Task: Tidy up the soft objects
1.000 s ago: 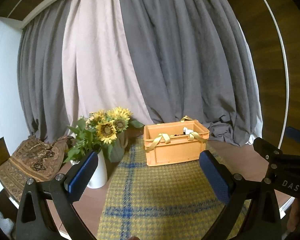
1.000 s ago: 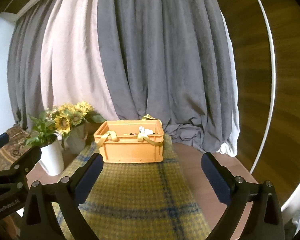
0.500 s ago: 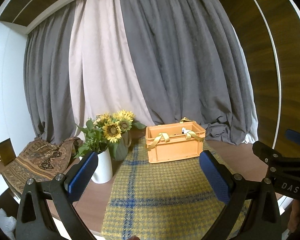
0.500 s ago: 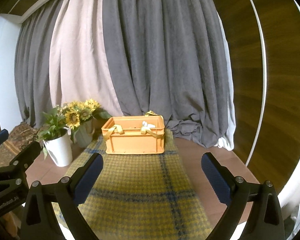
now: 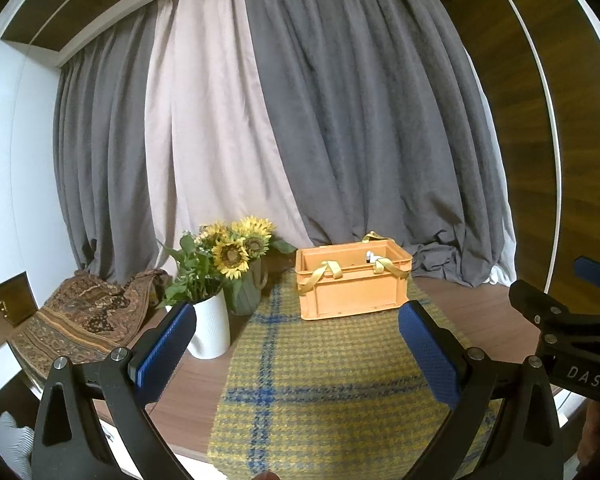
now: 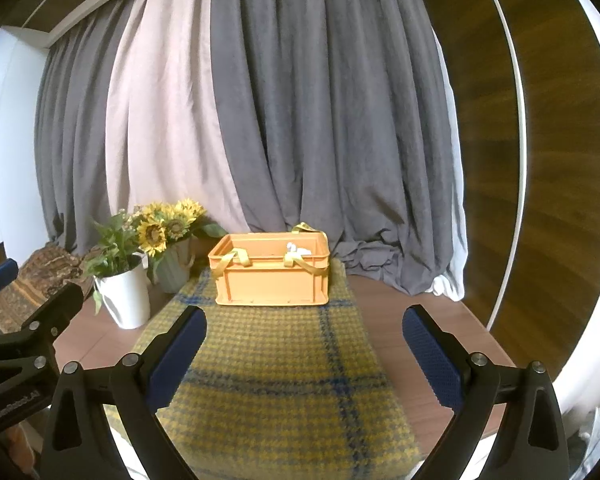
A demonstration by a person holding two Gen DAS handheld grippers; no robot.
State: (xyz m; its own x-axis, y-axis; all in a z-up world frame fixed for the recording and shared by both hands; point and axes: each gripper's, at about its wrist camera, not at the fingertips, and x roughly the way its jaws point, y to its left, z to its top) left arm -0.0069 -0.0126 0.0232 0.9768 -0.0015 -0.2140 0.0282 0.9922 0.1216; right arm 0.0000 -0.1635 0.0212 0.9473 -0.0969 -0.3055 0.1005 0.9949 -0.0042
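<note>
An orange plastic crate [image 5: 354,286] with yellow strap handles stands at the far end of a yellow and blue plaid cloth [image 5: 332,380]; it also shows in the right wrist view [image 6: 272,276] on the cloth [image 6: 276,380]. A small white item [image 5: 371,256] peeks above its rim, also in the right wrist view [image 6: 296,249]; the rest of its contents are hidden. My left gripper [image 5: 296,350] is open and empty, well short of the crate. My right gripper [image 6: 304,354] is open and empty, beside the left one.
A white vase with sunflowers [image 5: 210,330] and a grey-green vase [image 5: 246,294] stand left of the cloth. A patterned brown fabric [image 5: 80,324] lies further left. Grey and beige curtains [image 5: 300,140] hang behind the wooden table [image 6: 412,328]. A wood panel wall [image 6: 540,160] is at right.
Both grippers have pulled back from the crate and tilted up; the crate looks smaller and farther. Both stay open and empty.
</note>
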